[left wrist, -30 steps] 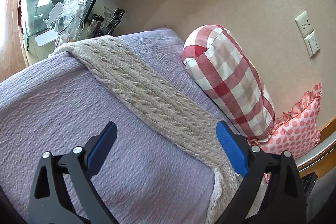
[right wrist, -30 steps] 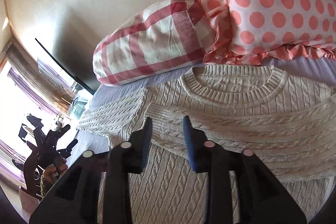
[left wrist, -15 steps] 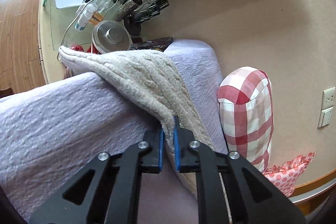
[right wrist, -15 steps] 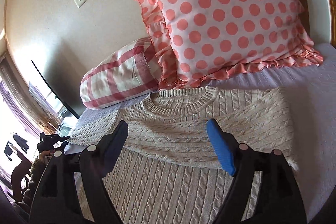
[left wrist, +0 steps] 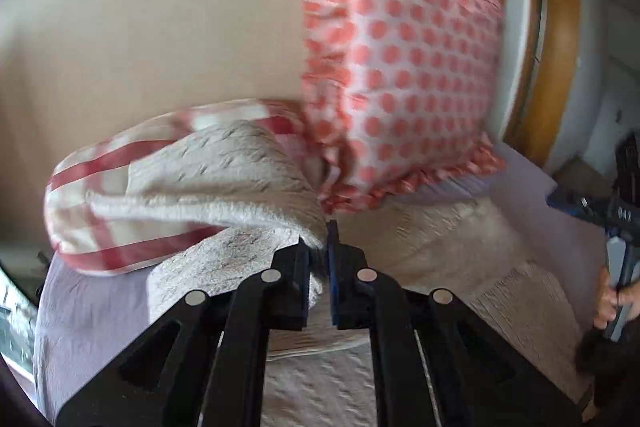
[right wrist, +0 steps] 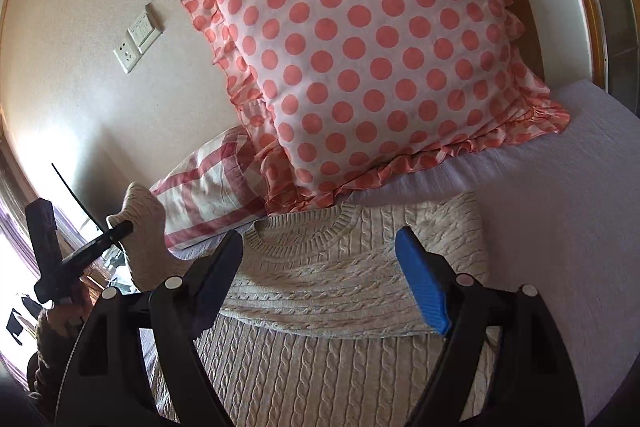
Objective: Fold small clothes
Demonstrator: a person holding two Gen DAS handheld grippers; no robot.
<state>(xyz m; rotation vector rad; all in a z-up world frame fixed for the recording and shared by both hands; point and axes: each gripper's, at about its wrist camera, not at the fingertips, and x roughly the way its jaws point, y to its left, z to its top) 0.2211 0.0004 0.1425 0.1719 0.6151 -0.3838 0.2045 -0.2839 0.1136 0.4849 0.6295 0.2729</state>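
A cream cable-knit sweater (right wrist: pixel 340 291) lies flat on the lilac bedspread (right wrist: pixel 560 195), neck toward the pillows, its right sleeve folded across the chest. My left gripper (left wrist: pixel 319 255) is shut on the sweater's left sleeve (left wrist: pixel 224 179) and holds it lifted off the bed; the lifted sleeve (right wrist: pixel 144 223) and the left gripper (right wrist: pixel 120 229) also show in the right wrist view at the far left. My right gripper (right wrist: pixel 320 267) is open and empty, hovering above the sweater's chest.
A pink polka-dot pillow (right wrist: pixel 372 59) and a red checked pillow (right wrist: pixel 208 195) lean against the beige wall behind the sweater. Wall sockets (right wrist: pixel 138 43) sit above. A wooden frame (left wrist: pixel 552 39) borders the bed's right side.
My left gripper has lifted the sleeve and swung it right, toward the sweater's body. My right gripper has opened, let go of the folded right sleeve and drawn back.
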